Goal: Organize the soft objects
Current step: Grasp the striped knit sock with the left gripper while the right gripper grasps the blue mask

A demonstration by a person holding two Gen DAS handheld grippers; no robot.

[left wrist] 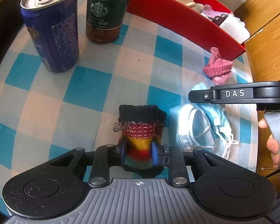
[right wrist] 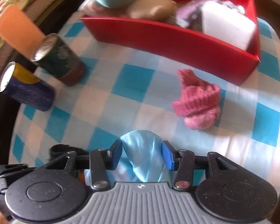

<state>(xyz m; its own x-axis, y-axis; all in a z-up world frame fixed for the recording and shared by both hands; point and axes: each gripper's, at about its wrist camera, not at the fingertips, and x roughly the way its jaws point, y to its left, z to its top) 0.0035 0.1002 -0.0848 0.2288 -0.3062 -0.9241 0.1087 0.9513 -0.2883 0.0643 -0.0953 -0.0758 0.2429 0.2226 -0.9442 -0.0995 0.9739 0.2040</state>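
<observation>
We hold the striped knitted sock with a black cuff (left wrist: 142, 140) pinched upright in our left tool (left wrist: 138, 150), its blue pads closed against the fabric low on the sock. Our right tool (right wrist: 142, 155) is closed on a pale blue face mask (right wrist: 142, 158), bunched between its pads. The red open box (right wrist: 169, 43), already holding other soft items, stands at the far side of the checked blue-and-white worktop (left wrist: 84, 97); a pink knitted sock (right wrist: 196, 102) lies just before it. The risk we judge: both grips are shallow on limp fabric, so either piece could slip free in transit, and a wide left swing might topple the blue drink can (left wrist: 52, 31) or the dark green coffee can (left wrist: 106, 13).
</observation>
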